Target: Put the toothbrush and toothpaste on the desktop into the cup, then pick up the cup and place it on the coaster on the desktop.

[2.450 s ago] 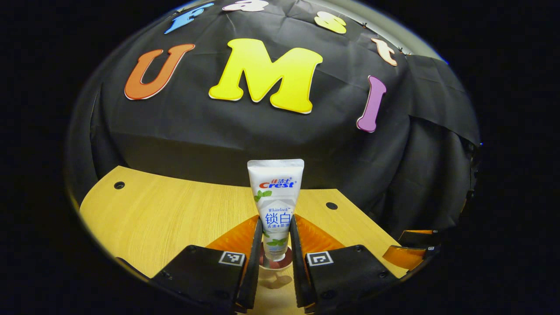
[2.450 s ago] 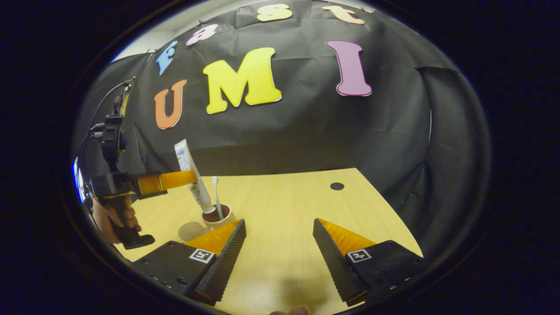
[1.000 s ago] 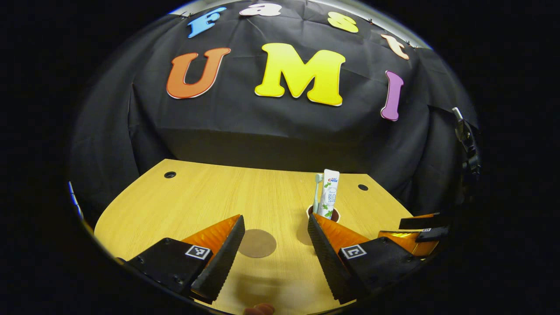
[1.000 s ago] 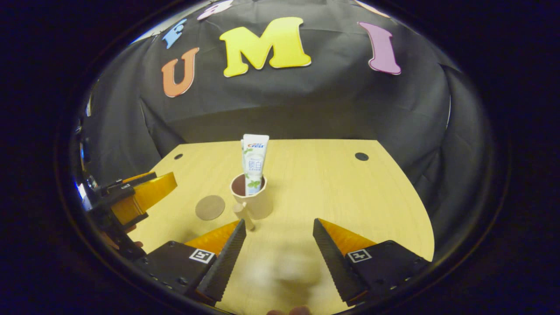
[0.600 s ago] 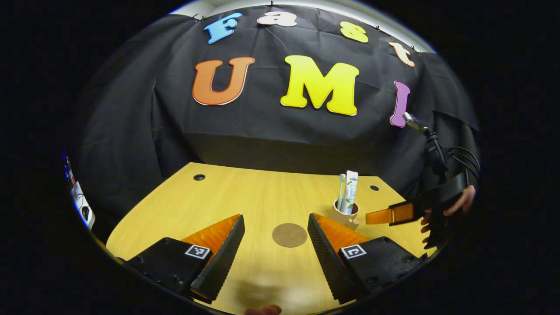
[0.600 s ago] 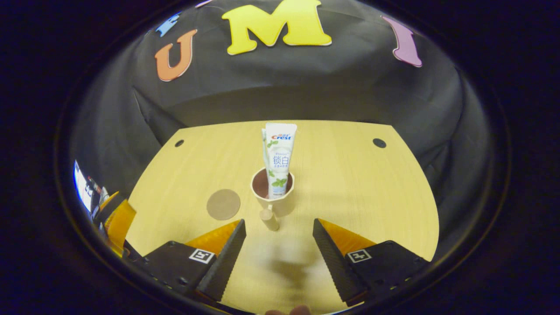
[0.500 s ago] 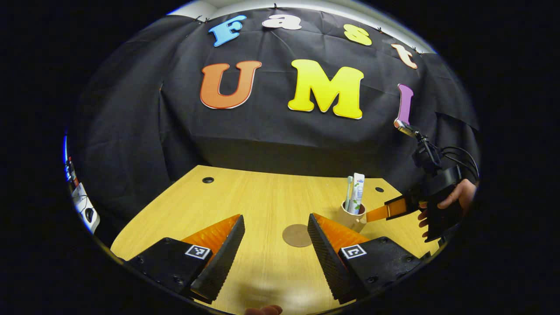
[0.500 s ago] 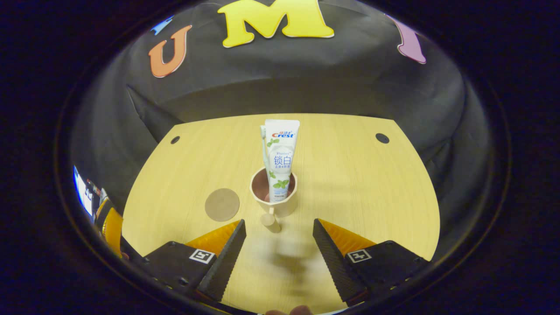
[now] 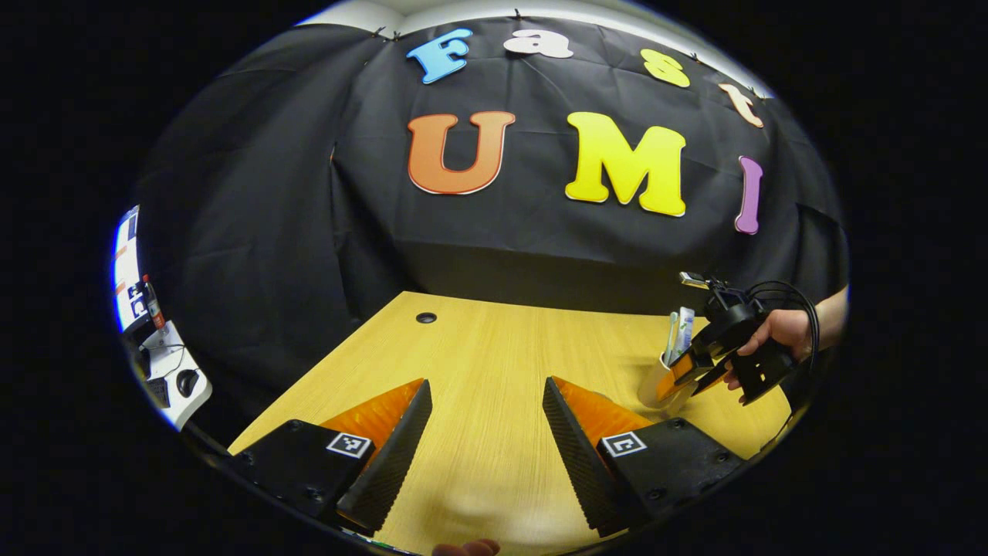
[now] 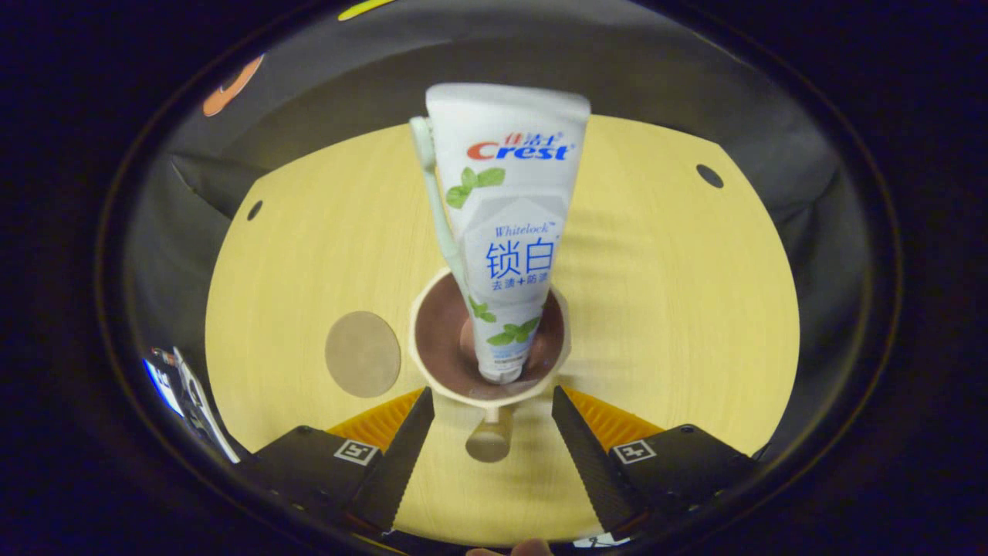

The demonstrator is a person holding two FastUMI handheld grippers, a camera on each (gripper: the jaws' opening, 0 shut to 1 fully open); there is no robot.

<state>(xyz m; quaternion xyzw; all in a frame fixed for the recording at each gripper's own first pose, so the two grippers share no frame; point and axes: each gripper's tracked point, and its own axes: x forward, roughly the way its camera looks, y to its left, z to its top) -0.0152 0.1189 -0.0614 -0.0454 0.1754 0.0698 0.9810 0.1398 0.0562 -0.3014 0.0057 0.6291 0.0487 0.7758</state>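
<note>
A cream cup (image 10: pixel 494 400) with a brown inside stands on the wooden desk (image 10: pixel 656 309). A white toothpaste tube (image 10: pixel 509 224) and a pale green toothbrush (image 10: pixel 436 201) stand upright in it. My right gripper (image 10: pixel 492 409) is open right at the cup, with the cup's handle (image 10: pixel 488 442) between its fingers. A round brown coaster (image 10: pixel 363 354) lies on the desk just left of the cup. In the left gripper view my left gripper (image 9: pixel 486 394) is open over bare desk. Far to its right there is the cup (image 9: pixel 654 384), with the right gripper (image 9: pixel 691 371) and a hand (image 9: pixel 772 332) against it.
The desk (image 9: pixel 478 363) has small dark cable holes (image 9: pixel 425 317) (image 10: pixel 709 175) (image 10: pixel 255 210) near its back corners. Black cloth closes the back and sides. A white device (image 9: pixel 166 371) sits beyond the desk's left edge.
The left gripper let go of the toothpaste in the cup, opened and swung away left. The right gripper moved down and in until the cup's handle lay between its open fingers.
</note>
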